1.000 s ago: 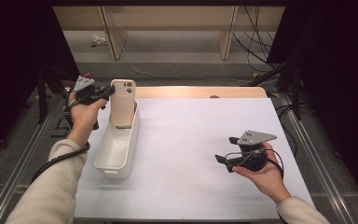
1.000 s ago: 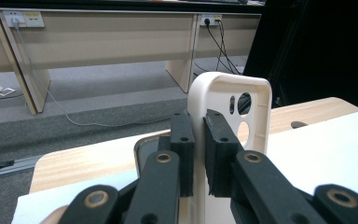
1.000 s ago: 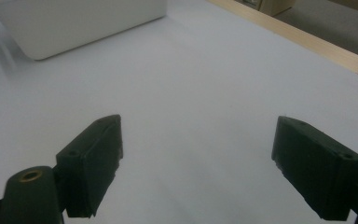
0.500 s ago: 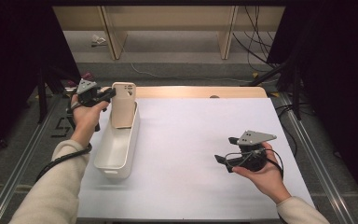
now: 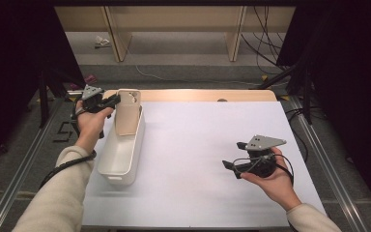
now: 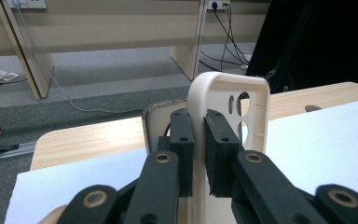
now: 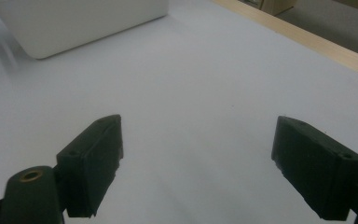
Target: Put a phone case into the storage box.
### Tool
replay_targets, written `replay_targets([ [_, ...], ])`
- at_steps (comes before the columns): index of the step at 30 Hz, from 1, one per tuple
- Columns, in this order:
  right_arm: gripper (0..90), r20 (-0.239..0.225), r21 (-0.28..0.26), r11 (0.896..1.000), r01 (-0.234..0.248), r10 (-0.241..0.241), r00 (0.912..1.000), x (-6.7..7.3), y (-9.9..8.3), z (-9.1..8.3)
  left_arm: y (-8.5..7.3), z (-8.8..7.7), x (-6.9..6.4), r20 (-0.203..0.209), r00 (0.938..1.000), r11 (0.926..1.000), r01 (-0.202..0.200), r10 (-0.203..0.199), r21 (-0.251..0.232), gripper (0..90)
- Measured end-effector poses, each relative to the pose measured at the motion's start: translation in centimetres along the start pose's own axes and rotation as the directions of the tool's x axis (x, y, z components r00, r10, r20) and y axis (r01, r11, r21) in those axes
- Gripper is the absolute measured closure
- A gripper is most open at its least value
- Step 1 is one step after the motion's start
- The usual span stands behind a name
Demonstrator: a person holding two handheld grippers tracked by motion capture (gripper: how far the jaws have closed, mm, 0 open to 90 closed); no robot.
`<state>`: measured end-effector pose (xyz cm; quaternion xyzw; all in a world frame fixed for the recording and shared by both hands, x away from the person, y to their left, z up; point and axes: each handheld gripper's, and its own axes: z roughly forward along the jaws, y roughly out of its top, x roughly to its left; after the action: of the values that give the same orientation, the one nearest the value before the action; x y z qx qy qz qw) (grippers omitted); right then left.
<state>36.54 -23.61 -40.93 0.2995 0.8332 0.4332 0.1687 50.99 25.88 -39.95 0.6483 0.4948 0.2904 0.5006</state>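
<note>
A beige phone case point(image 5: 127, 112) is seen in the high view standing at the far end of a white tub point(image 5: 121, 148). In the left gripper view, the left gripper point(image 6: 199, 154) is clamped on the case edge w/ a camera cutout visible. The right gripper point(image 7: 198, 161) is held wide open, empty, over the white table point(image 5: 198, 145).

The bin point(image 5: 121, 152) lies on the table point(image 5: 198, 140) at its left side; the phone case point(image 5: 127, 112) stands at the bin's far end, beside the left gripper point(image 5: 110, 101); the right gripper point(image 5: 232, 166) sits well apart, near the table's right front.
</note>
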Motion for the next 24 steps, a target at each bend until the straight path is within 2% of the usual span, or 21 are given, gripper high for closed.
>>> replay_targets([
  [12, 17.3, 0.0, -0.002, 1.0, 0.0, 0.0, 1.0, 0.0, 0.0, 0.0, -0.7, 0.4, 0.3, -0.015, 0.9999, 0.9997, 0.009, -0.009, 0.023, 81.8],
  [18, 17.3, -0.003, -0.001, 1.0, 0.001, -0.001, 1.0, 0.0, 0.0, 0.0, -0.9, 0.7, 0.4, -0.033, 0.9993, 0.9986, -0.015, 0.017, 0.05, 81.6],
  [24, 17.3, -0.003, -0.001, 1.0, 0.0, 0.0, 1.0, 0.0, 0.0, 0.0, -1.1, 0.8, 0.6, -0.051, 0.9984, 0.9978, -0.019, 0.022, 0.063, 80.7],
])
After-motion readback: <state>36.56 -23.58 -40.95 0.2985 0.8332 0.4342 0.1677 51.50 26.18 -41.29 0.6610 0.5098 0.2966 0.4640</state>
